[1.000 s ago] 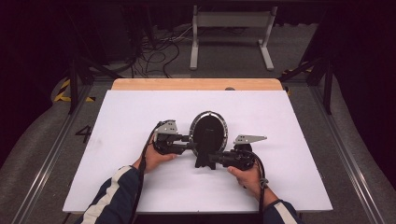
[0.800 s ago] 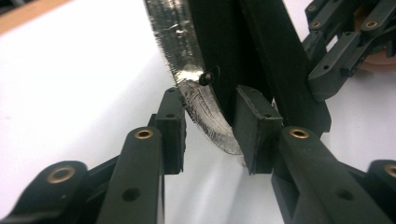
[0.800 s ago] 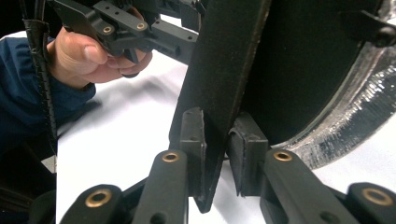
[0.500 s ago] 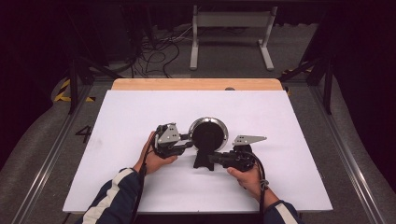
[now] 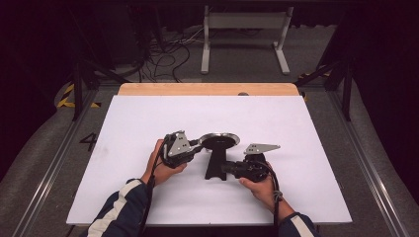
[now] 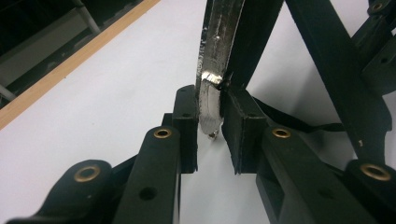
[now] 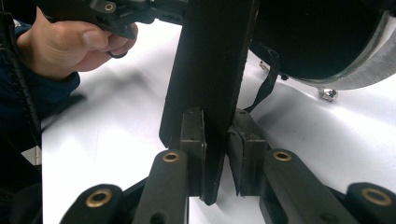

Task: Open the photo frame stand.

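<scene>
**Pan tipping level between two tools**

Pan (image 5: 219,140) is swinging flatter: half a second back its round face was turned up toward the high camera, and now it is showing as a thin ellipse, rim nearly level above the white worktop (image 5: 306,128). Over on the left, the left tool (image 5: 197,146) is pinching the silvery rim, jaws closed down on the metal edge (image 6: 211,100) in the left gripper view. It has also been travelling leftward and rolling with the turn. Moving right, the black handle (image 5: 215,165) is running down toward the person, and the right tool (image 5: 228,170) is clamped tight across it, pads squeezing both faces (image 7: 212,140). My read: the pan is being rotated in mid-air, held clear of the worktop near its centre, probably heading for a flat set-down.
</scene>
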The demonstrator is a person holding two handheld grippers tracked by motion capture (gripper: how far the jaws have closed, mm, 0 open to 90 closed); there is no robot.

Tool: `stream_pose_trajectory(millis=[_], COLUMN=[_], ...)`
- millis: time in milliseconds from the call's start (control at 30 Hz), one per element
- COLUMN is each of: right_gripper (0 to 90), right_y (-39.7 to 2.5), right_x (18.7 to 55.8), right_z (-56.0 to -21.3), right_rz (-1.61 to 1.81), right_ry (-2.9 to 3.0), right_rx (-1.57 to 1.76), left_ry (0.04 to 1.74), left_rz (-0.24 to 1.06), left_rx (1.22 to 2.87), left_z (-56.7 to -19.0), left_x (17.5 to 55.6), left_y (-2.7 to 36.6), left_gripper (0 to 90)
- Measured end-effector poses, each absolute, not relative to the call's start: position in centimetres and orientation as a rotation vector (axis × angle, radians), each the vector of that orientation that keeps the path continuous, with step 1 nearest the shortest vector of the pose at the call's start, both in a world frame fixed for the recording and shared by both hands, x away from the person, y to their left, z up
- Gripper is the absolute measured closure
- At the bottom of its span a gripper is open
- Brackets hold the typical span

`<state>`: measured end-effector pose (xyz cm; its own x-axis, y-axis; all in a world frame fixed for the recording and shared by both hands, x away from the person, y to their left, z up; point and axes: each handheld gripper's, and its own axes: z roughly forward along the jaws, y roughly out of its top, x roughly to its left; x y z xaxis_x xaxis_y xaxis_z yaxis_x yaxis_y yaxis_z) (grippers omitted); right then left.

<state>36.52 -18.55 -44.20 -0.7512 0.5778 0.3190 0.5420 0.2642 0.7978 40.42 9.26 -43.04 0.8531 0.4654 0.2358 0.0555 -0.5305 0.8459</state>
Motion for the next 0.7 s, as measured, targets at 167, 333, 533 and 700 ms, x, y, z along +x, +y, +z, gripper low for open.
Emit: stream_pose_trajectory(millis=[167, 333, 533, 700], right_gripper=[78.8, 79.0, 77.7, 68.9], right_y=[-18.3, -18.2, -18.2, -18.0], right_x=[36.4, 36.3, 36.3, 36.4], right_z=[-44.2, -44.4, -44.5, -44.8], right_rz=[1.496, 1.46, 1.459, 1.43], right_ry=[2.485, 2.5, 2.496, 2.51], right_rx=[1.079, 1.067, 1.068, 1.094], left_ry=[0.377, 0.357, 0.385, 0.404], left_rz=[0.52, 0.481, 0.439, 0.44], left_rx=[2.084, 2.06, 2.076, 2.081], left_z=[-43.3, -43.2, -44.0, -44.5], left_x=[40.4, 40.4, 40.9, 41.3], left_y=[9.6, 9.4, 8.6, 8.6], left_gripper=[76.0, 66.8, 60.6, 69.8])
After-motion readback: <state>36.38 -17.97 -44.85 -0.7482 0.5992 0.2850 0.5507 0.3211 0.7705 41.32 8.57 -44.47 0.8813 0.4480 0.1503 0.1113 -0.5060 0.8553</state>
